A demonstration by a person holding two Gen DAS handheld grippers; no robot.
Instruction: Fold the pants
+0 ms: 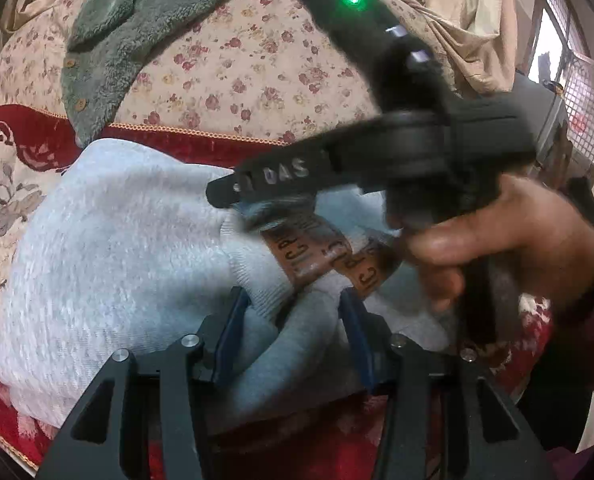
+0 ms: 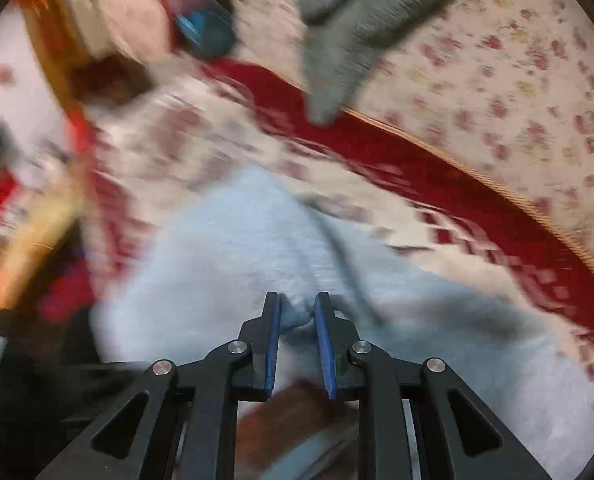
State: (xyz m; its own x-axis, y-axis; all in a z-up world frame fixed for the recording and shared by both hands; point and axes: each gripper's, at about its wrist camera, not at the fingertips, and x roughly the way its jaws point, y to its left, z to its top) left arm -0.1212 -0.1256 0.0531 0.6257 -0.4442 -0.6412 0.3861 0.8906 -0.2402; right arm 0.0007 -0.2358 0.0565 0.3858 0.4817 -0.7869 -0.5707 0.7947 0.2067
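Left gripper (image 1: 293, 332) jaws part-open around grey pants (image 1: 109, 248) fold (pads off fabric); right gripper (image 2: 297, 334) jaws narrow, pinching pants.

We see a bed with a floral sheet (image 1: 233, 64), a red patterned blanket (image 1: 17, 152), beige curtains (image 1: 477, 20), and a grilled window (image 1: 585, 92) far right.

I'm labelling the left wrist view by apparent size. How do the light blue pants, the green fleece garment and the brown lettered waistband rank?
Largest to smallest, as they look:
1. light blue pants, though they lie nearest the camera, which inflates them
2. green fleece garment, partly cut off at the top
3. brown lettered waistband, partly covered
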